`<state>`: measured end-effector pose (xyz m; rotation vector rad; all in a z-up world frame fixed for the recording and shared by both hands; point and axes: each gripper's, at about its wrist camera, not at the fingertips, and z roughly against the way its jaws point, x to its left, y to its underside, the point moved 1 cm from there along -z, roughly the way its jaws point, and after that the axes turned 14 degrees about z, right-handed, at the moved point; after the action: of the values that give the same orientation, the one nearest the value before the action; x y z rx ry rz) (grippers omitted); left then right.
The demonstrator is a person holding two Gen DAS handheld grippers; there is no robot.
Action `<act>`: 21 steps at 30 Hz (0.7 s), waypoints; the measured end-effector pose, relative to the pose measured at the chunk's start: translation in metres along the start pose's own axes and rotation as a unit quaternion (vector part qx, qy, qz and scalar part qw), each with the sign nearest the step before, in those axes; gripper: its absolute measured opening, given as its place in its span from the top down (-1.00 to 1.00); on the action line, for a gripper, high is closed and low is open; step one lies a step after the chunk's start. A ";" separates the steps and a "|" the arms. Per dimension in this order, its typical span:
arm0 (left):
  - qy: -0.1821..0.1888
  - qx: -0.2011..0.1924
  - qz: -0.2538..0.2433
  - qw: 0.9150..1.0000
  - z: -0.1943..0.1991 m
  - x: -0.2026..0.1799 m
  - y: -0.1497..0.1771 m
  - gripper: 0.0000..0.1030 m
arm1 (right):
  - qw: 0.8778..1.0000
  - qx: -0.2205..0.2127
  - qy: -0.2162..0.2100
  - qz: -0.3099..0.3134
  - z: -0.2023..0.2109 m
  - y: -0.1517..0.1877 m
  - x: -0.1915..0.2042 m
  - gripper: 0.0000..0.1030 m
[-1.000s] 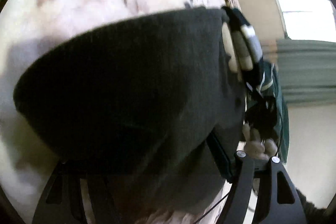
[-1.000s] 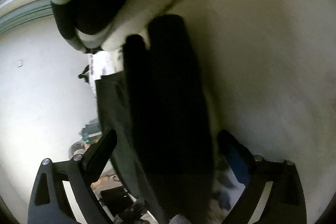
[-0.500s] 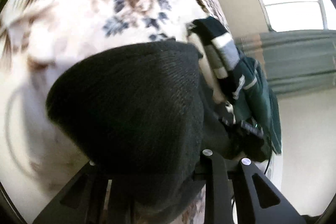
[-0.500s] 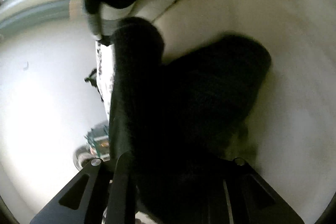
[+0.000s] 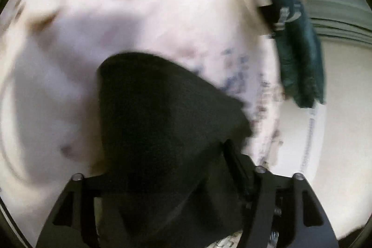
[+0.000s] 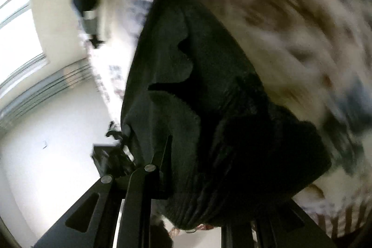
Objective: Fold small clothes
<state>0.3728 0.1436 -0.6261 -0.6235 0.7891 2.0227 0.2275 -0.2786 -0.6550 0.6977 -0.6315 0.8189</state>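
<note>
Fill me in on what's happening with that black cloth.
A person with a hand-held gripper in each hand is folding a small black garment on a flowered bedspread. The cloth lies between the fingers of the left hand-held gripper, whose jaws are opening. The right hand-held gripper also has the bunched cloth between its fingers, jaws opening. Both views are blurred.

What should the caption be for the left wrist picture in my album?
Black garment lying between the left gripper fingers over a flowery bedspread.
</note>
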 end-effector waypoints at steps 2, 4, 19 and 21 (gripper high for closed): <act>0.027 -0.019 0.024 0.999 0.006 0.011 0.006 -0.20 | 1.000 -0.005 0.006 -0.026 -0.001 0.010 -0.025 0.32; 0.043 -0.035 0.033 0.998 0.017 0.013 0.013 -0.22 | 0.999 0.014 0.018 -0.033 -0.001 0.014 -0.032 -0.11; 0.021 -0.121 0.066 0.990 0.102 0.026 0.083 -0.27 | 0.994 0.099 0.046 0.011 0.118 0.047 -0.003 -0.14; 0.015 -0.123 0.059 0.991 0.101 0.023 0.084 -0.27 | 0.993 0.099 0.058 0.030 0.132 0.039 0.012 -0.15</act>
<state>0.2760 0.1923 -0.5483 -0.7640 0.6088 2.2441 0.1713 -0.3537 -0.5541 0.8066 -0.4719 0.9800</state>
